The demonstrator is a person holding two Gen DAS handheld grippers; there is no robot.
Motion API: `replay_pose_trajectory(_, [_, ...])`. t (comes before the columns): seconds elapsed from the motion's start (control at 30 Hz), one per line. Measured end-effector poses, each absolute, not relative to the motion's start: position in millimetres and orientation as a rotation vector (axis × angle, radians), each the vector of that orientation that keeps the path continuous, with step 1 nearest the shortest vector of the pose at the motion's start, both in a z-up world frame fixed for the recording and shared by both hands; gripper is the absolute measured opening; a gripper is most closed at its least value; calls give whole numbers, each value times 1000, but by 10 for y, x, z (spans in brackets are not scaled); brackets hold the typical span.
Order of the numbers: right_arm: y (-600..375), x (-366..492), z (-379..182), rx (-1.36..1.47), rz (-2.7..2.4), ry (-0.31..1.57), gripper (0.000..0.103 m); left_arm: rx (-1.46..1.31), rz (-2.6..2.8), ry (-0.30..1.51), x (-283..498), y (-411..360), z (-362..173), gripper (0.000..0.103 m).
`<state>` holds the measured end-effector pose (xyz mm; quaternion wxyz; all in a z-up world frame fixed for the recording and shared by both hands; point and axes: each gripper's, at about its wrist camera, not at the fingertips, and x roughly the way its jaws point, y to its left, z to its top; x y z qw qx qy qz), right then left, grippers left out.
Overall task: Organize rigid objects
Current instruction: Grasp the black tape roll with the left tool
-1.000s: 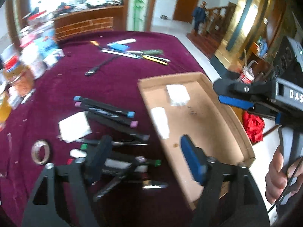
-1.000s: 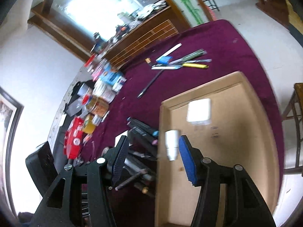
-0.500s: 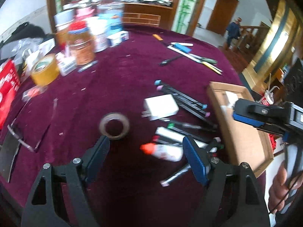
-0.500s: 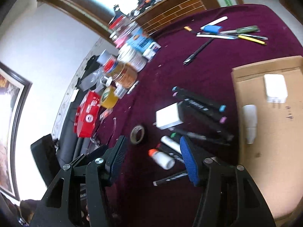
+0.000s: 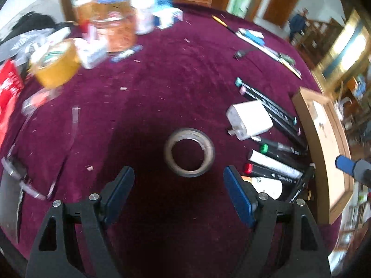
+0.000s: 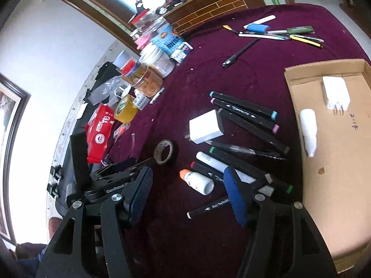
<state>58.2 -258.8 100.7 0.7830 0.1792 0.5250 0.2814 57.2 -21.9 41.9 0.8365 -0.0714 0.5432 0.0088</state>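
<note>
Both jaws standing open and empty, left gripper (image 5: pixel 178 186) lowering squarely over tape roll (image 5: pixel 189 152) lying just ahead between its pads, right gripper (image 6: pixel 187 186), jaws just widening, approaching white bottle (image 6: pixel 197 181).

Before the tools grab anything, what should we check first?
1. Left tool open with nothing in it: ok.
2. Tape roll lies flat just ahead of the left tool, clear of the white charger: ok.
3. Right tool open, jaws just widening, nothing gripped: ok.
4. Small white bottle lies between the right tool's fingers, untouched: ok.
5. Cardboard tray has spare room: ok.
6. Whether the bottle's orange cap is tight: cannot tell.
</note>
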Motion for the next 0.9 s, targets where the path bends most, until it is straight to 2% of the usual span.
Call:
replay_pose_trajectory(0.37, [-2381,591,906,304,640,1163,59,-28,22,1194,839,-299,62,79])
replay_pose_trajectory(0.47, [-2200,635,782,273,679,1212,59,-20,23,1172,785,-262,81,67])
replay_pose_trajectory(0.5, [-2126,664,724,263,697,1235,59,-26,30,1168,766,-230,96,57])
replay_pose_trajectory(0.9, [-1678,627,268,137,774,1364,59,-57,75,1176,391,51,110,57])
